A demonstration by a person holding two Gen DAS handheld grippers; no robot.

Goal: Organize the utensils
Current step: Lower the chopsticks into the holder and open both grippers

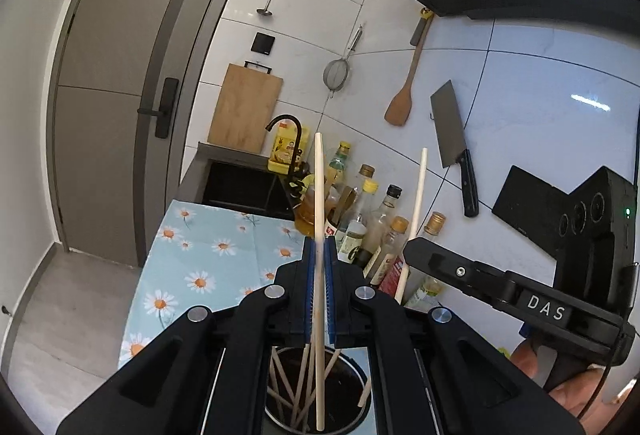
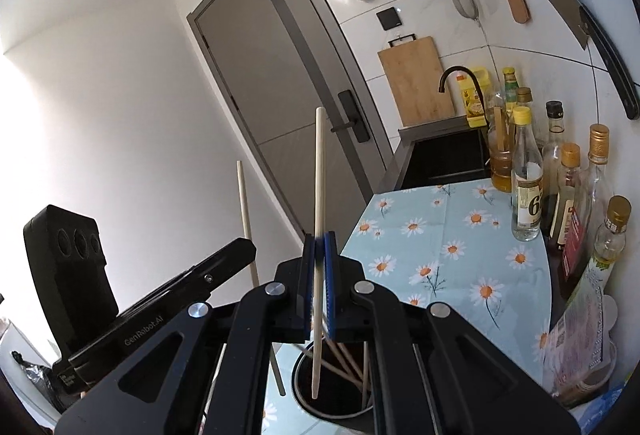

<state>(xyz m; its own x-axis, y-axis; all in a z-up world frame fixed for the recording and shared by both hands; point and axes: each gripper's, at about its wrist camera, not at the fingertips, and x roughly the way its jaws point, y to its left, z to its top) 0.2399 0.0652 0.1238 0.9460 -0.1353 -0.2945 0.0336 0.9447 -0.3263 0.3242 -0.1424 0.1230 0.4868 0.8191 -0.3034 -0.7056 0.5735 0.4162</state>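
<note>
My left gripper [image 1: 319,249] is shut on a pale wooden chopstick [image 1: 319,191], held upright with its lower end inside a round metal holder [image 1: 356,409] that has several chopsticks in it. My right gripper [image 2: 319,245] is shut on another pale chopstick [image 2: 319,171], also upright, its lower end in the same holder [image 2: 300,387]. In the left wrist view the right gripper's body [image 1: 520,299] shows at the right with its chopstick [image 1: 418,191]. In the right wrist view the left gripper's body [image 2: 160,315] shows at the left with its chopstick [image 2: 244,203].
The holder stands on a counter with a daisy-print cloth [image 2: 440,235]. Several oil and sauce bottles [image 2: 560,187] line the wall side. A sink with a black tap [image 1: 248,187] lies beyond. A cleaver [image 1: 452,131], spatula, strainer and cutting board [image 1: 244,111] hang on the tiled wall.
</note>
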